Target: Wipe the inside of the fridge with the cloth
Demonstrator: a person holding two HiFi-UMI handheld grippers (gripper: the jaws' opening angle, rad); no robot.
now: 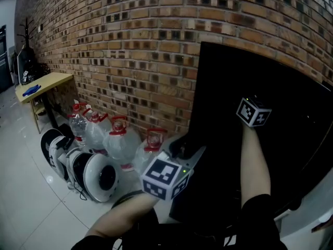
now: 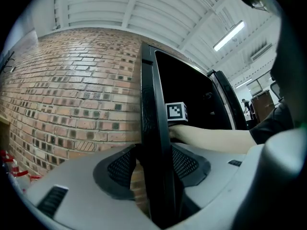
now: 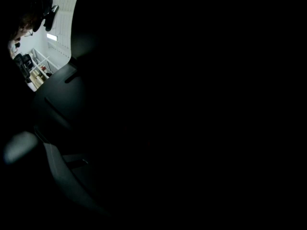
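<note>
A tall black fridge [image 1: 291,119] stands against the brick wall, and its dark inside shows no detail. My left gripper [image 2: 156,166] grips the front edge of the black fridge door [image 2: 152,104], with one dark pad on each side of it. In the head view this left gripper [image 1: 182,149] is at the door's lower left edge. My right arm reaches into the fridge; the marker cube of the right gripper [image 1: 253,111] shows, but its jaws are lost in the dark. The right gripper view is almost black. No cloth can be made out in any view.
Several large water jugs with red caps [image 1: 119,139] line the foot of the brick wall [image 1: 130,46]. Round white and black objects [image 1: 96,176] lie on the tiled floor beside them. A wooden table [image 1: 44,82] stands further left.
</note>
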